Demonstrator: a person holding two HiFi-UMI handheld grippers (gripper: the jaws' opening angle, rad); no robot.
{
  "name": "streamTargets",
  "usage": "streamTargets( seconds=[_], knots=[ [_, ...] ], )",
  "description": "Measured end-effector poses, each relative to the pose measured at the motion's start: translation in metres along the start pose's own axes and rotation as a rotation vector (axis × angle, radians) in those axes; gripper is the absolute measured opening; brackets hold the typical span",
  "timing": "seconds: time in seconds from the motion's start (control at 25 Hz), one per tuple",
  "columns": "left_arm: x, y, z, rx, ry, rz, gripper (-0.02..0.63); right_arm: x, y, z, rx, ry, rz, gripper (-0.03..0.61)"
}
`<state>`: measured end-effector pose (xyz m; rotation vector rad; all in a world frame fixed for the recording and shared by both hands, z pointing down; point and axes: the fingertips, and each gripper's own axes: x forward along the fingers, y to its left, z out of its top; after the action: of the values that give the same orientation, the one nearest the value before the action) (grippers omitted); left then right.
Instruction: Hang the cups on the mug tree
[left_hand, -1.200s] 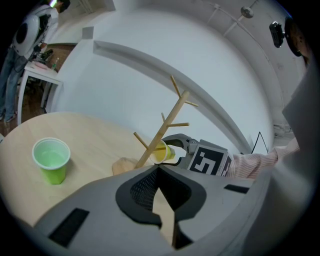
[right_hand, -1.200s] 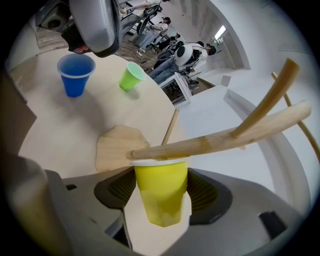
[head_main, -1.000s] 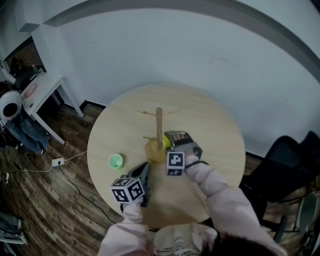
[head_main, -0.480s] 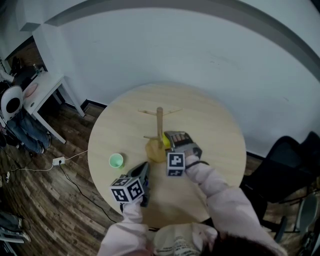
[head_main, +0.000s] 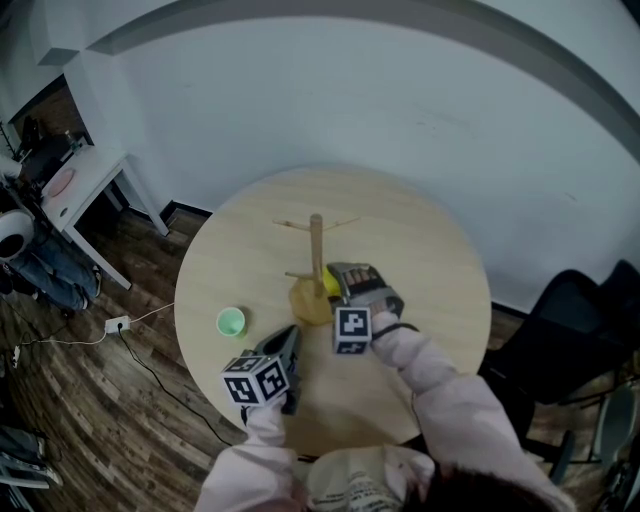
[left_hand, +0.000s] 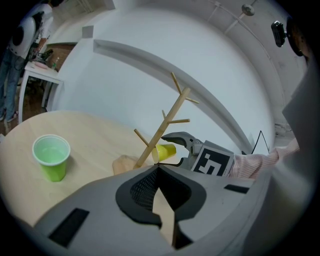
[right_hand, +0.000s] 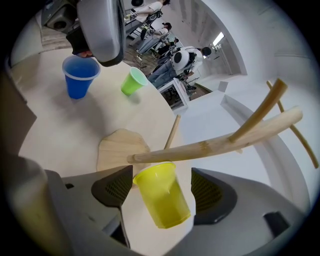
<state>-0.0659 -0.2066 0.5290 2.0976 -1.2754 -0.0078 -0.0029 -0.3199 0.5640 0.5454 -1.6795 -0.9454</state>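
The wooden mug tree (head_main: 317, 247) stands mid-table. A yellow cup (right_hand: 162, 195) hangs tilted at the tree's trunk (right_hand: 215, 145), between the jaws of my right gripper (right_hand: 162, 187). Those jaws have just been closing a little. They stand open, the left one close to the rim and a clear gap on the right. In the head view the yellow cup (head_main: 331, 283) shows beside the right gripper (head_main: 345, 272). My left gripper (left_hand: 159, 169) is shut and empty, hovering near the table's front. A blue cup (right_hand: 80, 77) stands beneath it. A green cup (head_main: 231, 322) sits upright to the left.
The round wooden table (head_main: 420, 260) has a wall behind it. The tree's flat base (right_hand: 122, 150) lies below the yellow cup. A black chair (head_main: 560, 330) is at the right, a white side table (head_main: 85, 180) at the far left, and a cable (head_main: 140, 350) lies on the floor.
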Motion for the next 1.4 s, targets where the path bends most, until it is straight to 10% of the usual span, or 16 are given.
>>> streamTargets(
  seconds=[0.8, 1.4],
  knots=[
    [-0.008, -0.004, -0.004, 0.034, 0.009, 0.008, 0.005, -0.050, 0.002, 0.034, 0.388, -0.172, -0.024, 0.049],
    [-0.017, -0.011, -0.007, 0.062, -0.012, 0.033, 0.005, -0.072, 0.034, 0.049, 0.813, -0.276, 0.107, -0.002]
  ],
)
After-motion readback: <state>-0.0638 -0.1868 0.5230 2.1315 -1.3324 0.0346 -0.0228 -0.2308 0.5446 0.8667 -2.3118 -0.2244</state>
